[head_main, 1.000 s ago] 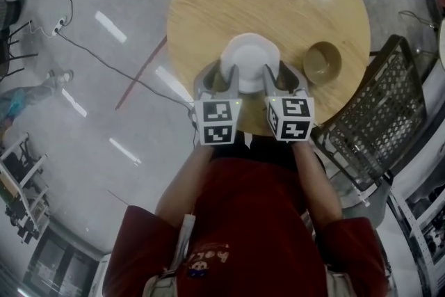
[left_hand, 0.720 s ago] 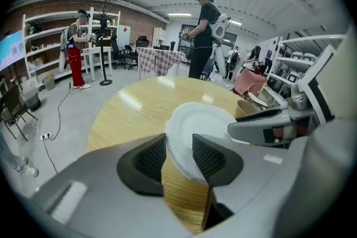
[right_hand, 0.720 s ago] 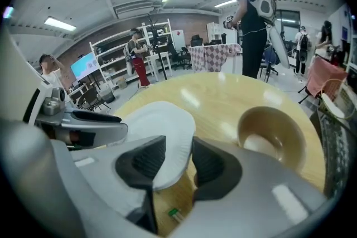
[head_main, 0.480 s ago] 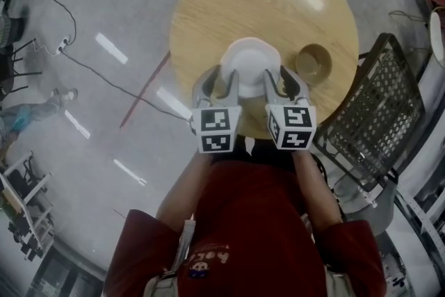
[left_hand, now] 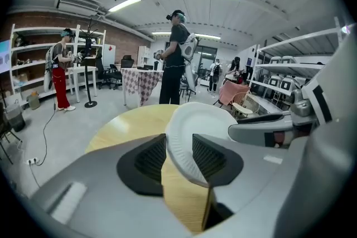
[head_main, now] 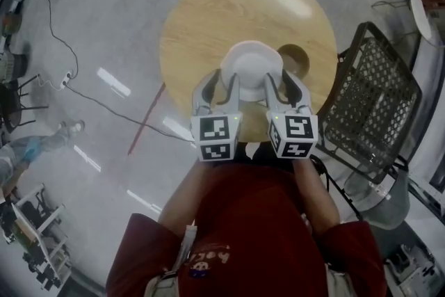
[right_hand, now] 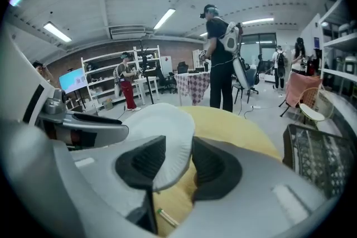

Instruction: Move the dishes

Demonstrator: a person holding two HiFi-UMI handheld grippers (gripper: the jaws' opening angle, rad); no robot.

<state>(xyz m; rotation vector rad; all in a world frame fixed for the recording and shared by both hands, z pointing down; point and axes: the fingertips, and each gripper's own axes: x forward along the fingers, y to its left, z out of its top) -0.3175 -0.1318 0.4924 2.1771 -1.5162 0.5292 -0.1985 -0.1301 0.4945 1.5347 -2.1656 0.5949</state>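
Print on shirt [head_main: 208, 257] too blurred to read; cubes [head_main: 214, 138] show only b/w square markers. Plate [head_main: 252, 62] is held over table [head_main: 208, 17]. L gripper [head_main: 221, 80] is clamped on its left rim, R gripper [head_main: 281, 83] on its right rim, w/ rim between pads each side. Bowl [head_main: 295, 58] sits on table just right of plate.

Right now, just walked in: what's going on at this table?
A person holds a two-jaw gripper in each hand, and both are clamped on one white plate. The left gripper pinches the rim on the plate's left side and the right gripper pinches it on the right side. The plate looks raised off the round wooden table rather than resting on it. A brown bowl sits on the table to the right, untouched and partly hidden behind the right gripper.
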